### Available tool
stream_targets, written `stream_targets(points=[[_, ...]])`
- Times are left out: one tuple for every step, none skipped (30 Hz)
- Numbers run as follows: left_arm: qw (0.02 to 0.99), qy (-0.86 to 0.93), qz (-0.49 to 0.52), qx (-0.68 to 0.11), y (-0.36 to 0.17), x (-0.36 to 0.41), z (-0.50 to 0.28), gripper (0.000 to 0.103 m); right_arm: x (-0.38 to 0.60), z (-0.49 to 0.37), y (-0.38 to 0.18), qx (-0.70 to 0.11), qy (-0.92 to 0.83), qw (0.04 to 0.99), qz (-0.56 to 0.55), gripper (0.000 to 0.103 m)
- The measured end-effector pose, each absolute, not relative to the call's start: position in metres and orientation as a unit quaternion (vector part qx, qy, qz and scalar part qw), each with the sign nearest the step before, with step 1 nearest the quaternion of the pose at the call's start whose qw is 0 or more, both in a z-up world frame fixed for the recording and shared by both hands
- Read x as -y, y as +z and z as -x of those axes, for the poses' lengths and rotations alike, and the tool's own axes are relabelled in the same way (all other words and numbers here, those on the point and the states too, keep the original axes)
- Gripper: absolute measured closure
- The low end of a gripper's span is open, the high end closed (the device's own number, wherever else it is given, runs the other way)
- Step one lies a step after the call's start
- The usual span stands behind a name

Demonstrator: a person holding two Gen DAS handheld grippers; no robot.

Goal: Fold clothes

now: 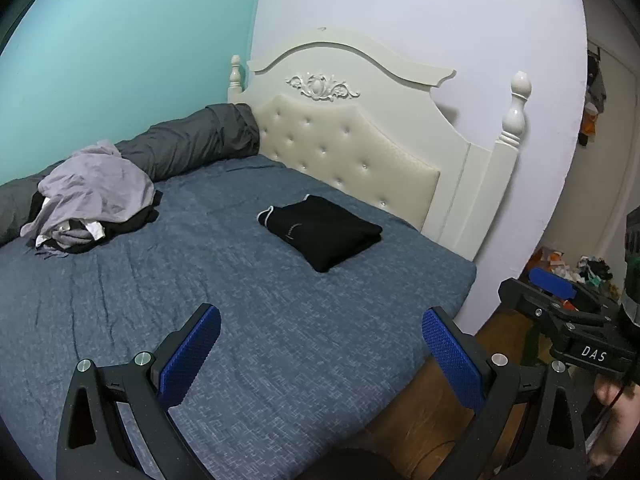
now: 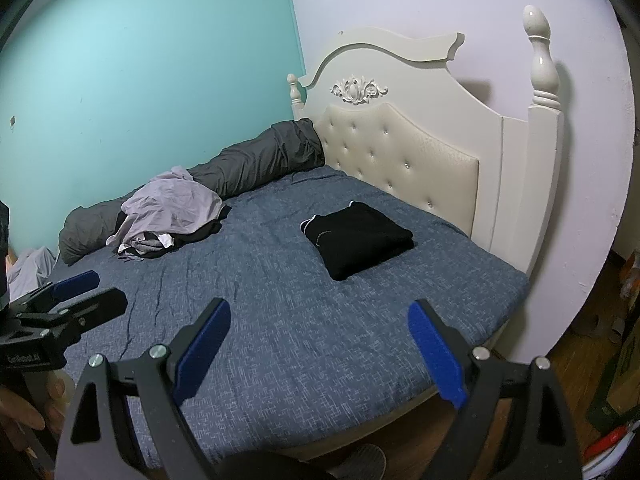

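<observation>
A folded black garment [image 1: 324,232] lies on the blue bedspread [image 1: 240,320] near the headboard; it also shows in the right wrist view [image 2: 358,240]. A loose pile of clothes, pale lilac on top with grey and black under it [image 1: 92,196], sits at the bed's far left, also seen in the right wrist view [image 2: 172,212]. My left gripper [image 1: 320,320] is open and empty above the bed's near edge. My right gripper [image 2: 320,312] is open and empty, held off the bed's near corner; it also shows in the left wrist view [image 1: 556,300].
A rolled dark grey duvet [image 1: 188,144] lies along the teal wall. A cream tufted headboard [image 1: 352,152] with posts stands behind the bed. Wooden floor [image 1: 420,412] shows at the bed's right side, with clutter [image 1: 580,268] by the doorway.
</observation>
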State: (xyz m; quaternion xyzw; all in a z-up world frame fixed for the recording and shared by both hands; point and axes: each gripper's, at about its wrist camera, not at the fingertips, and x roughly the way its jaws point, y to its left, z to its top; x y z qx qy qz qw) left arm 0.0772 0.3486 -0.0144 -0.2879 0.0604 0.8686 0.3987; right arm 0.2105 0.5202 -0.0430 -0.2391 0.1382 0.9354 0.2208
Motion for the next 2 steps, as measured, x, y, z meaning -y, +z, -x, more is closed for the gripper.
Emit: stream_targets(points=[[0.399,0.869,0.288,-0.061,-0.0144,-0.3484,-0.0774,0.000,-0.5203,-0.2106,-0.0430,-0.138,0.935,0.221,0.239,0.012],[0.398,0.869,0.287,-0.061,-0.0145,-0.3483,-0.0777,0.000,-0.5203,-0.2111,-0.0431,-0.139,0.935,0.221,0.238,0.012]])
